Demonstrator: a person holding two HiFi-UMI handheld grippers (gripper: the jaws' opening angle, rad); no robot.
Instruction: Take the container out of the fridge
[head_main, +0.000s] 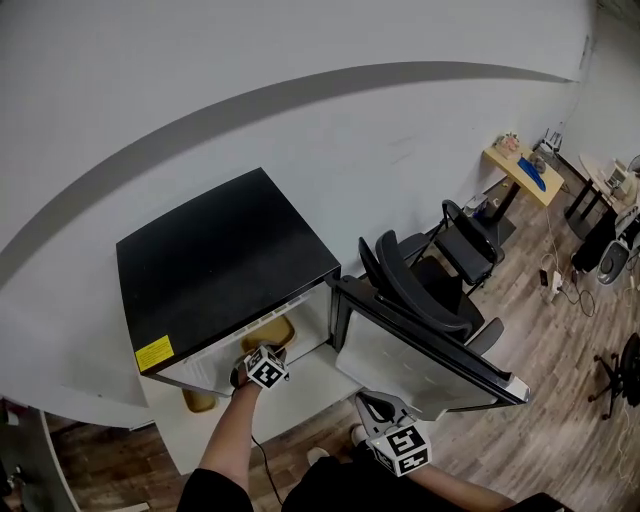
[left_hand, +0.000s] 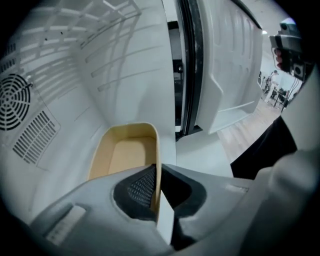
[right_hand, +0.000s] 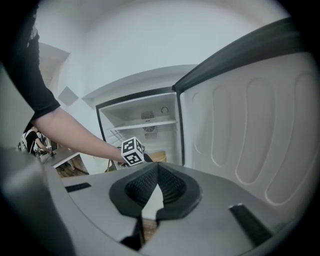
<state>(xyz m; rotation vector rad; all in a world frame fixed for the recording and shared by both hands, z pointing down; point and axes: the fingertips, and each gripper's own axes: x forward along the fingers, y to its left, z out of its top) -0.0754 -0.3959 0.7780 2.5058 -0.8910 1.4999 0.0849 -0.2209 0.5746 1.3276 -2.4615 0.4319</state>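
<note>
A tan, open-topped container (left_hand: 127, 155) sits on the white floor of the small black fridge (head_main: 225, 260), just inside the opening (head_main: 268, 335). My left gripper (left_hand: 157, 175) reaches into the fridge (head_main: 262, 350) and is shut on the container's right wall, which stands pinched between the two pads. My right gripper (head_main: 372, 403) hangs lower, in front of the swung-open fridge door (head_main: 420, 355). Its jaws (right_hand: 157, 167) are shut with nothing between them. From there I see the left marker cube (right_hand: 132, 151) and a corner of the container (right_hand: 159, 157).
The fridge's back wall has a fan grille (left_hand: 12, 102) and a wire shelf (left_hand: 115, 30) above. A second tan thing (head_main: 198, 400) shows below the fridge opening. A black office chair (head_main: 430, 280) stands behind the door. A desk (head_main: 520, 165) stands far right on wooden floor.
</note>
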